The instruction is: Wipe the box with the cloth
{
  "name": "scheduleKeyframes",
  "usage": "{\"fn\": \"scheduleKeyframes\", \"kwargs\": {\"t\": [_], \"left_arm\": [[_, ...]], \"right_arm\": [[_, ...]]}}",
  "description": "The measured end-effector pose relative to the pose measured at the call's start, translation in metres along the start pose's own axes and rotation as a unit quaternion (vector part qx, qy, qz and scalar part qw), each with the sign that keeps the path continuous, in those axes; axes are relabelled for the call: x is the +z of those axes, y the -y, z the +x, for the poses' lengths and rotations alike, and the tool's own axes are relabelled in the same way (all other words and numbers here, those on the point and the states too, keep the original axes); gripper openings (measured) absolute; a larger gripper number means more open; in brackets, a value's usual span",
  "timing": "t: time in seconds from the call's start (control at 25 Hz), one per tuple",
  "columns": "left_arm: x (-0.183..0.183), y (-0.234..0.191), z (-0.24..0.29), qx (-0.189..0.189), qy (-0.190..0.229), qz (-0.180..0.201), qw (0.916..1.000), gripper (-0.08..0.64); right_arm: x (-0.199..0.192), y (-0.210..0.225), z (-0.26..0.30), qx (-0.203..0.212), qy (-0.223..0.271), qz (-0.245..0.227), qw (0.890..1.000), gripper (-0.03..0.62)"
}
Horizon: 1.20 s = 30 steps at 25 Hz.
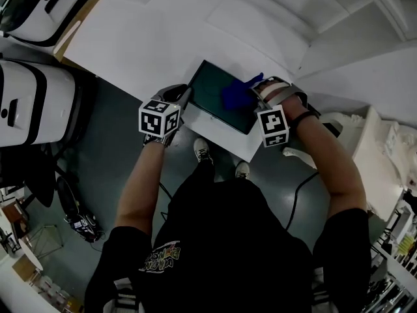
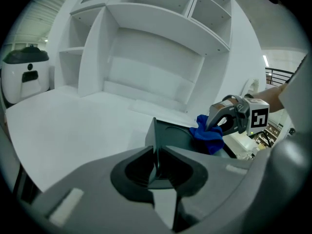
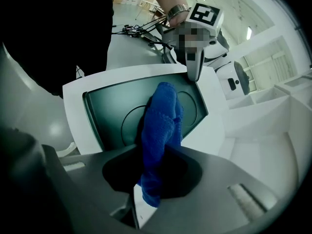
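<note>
- Box (image 1: 212,91), dark and flat, at frame centre on the white table (image 1: 130,38); left gripper (image 1: 185,98) jaws are closed on its near-left edge, steadying it
- Right gripper (image 1: 256,91) jaws are clamped on the blue cloth (image 1: 236,95), which drapes onto the box top
- Advised: press the cloth flat, sweep in overlapping strokes, left grip firm
- Both forearms reach up from the lower frame, flanking the box

Blue cloth (image 1: 236,95), dark green box (image 1: 210,91), white table (image 1: 150,38), black shirt (image 1: 221,240)

We stand in what looks like a robotics lab: white bench (image 1: 130,44), white shelving (image 2: 156,57) at twelve o'clock, white machines (image 1: 55,103) at nine o'clock.
</note>
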<state>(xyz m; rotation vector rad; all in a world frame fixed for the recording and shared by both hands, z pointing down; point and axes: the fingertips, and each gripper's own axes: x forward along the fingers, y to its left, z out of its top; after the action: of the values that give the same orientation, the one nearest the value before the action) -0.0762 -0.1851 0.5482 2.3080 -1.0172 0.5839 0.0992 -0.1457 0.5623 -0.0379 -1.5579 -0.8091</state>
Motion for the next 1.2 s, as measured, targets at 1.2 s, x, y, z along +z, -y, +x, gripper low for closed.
{"fn": "scheduleKeyframes", "kwargs": {"t": [1.2], "left_arm": [[-0.001,0.001,0.001,0.016,0.003,-0.016,0.9997,0.048]], "right_arm": [[-0.024,-0.052,-0.035,0.020,-0.023,0.001,1.000,0.094]]}}
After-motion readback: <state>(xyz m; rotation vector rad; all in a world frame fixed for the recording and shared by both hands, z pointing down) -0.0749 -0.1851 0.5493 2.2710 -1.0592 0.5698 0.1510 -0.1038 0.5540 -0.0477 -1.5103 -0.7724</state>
